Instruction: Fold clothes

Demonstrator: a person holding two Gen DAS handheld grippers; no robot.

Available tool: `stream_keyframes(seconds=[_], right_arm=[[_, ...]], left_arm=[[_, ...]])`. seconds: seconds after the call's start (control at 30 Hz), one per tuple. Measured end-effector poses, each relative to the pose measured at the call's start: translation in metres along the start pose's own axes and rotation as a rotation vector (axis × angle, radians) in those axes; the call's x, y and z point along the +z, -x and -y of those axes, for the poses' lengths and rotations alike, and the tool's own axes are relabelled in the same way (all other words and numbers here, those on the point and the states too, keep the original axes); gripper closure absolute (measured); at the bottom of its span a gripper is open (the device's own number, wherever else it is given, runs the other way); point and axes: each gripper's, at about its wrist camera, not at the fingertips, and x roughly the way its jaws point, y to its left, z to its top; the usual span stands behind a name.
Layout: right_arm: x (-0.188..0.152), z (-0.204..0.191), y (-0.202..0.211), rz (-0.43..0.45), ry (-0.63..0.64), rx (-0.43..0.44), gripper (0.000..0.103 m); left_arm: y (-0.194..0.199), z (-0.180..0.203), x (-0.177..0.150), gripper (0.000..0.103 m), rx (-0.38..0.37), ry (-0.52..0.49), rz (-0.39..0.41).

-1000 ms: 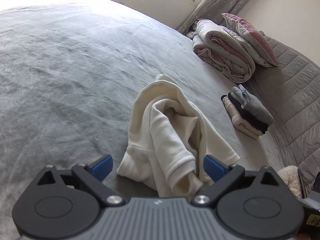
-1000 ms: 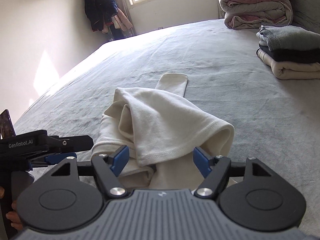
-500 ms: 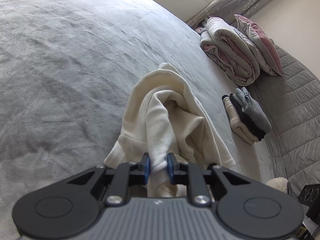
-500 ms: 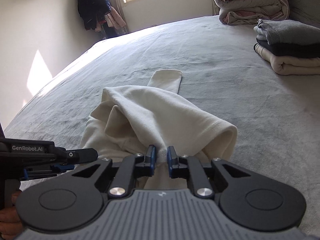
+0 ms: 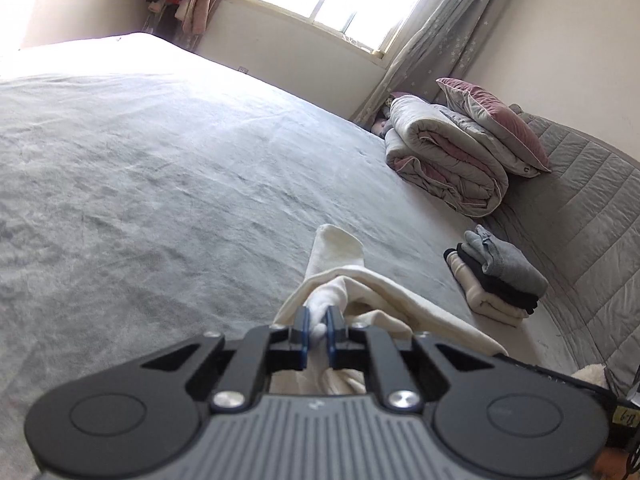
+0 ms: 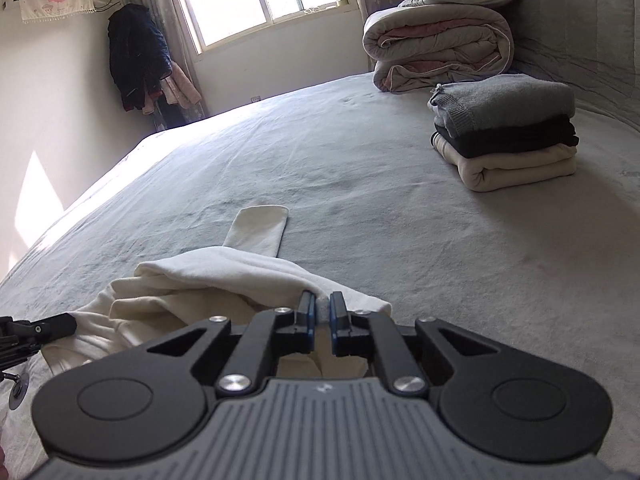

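Note:
A crumpled cream garment point(image 5: 384, 292) lies on the grey bed point(image 5: 160, 184), with one long flat end point(image 5: 336, 244) stretched away from me. My left gripper point(image 5: 318, 324) has its jaws closing on a bunched fold of the cloth, and the blue pads press on it. In the right wrist view the same cream garment point(image 6: 224, 276) spreads to the left. My right gripper point(image 6: 322, 312) is closing on its hem edge, and fabric fills the narrow gap between the pads. Part of the left gripper's black body point(image 6: 24, 332) shows at the left edge.
A stack of three folded clothes point(image 6: 504, 132) sits at the right of the bed. Behind it a rolled duvet point(image 6: 436, 44) with pillows on top rests against the padded headboard point(image 5: 580, 216). Dark clothes point(image 6: 136, 60) hang by the window.
Both grippers went from wide open around the garment to pinched on its cloth. They then rose a little and tipped up, and the gripped folds came up with them.

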Motion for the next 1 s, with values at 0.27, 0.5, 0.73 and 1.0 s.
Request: stream_keyframes(seconds=[0.27,0.5,0.73,1.0], right_arm=[[0.006,0.007,0.006,0.027,-0.021,-0.011,0.095],[0.0,0.002,-0.002,-0.021,0.019,-0.001,0.087],[-0.012,-0.016,-0.003,-0.039,0.091,0.062,0.049],[-0.026,-0.054,0.001,-0.023,0.281,0.152,0.049]], left_arm=[[0.007,-0.01,0.021,0.095,0.111,-0.085,0.108],[0.008,-0.007,0.02,0.095,0.032,-0.101,0.107],[0.002,-0.008,0.014,0.094,0.018,-0.098,0.063],[-0.002,-0.027,0.008,0.065,0.007,-0.011,-0.027]])
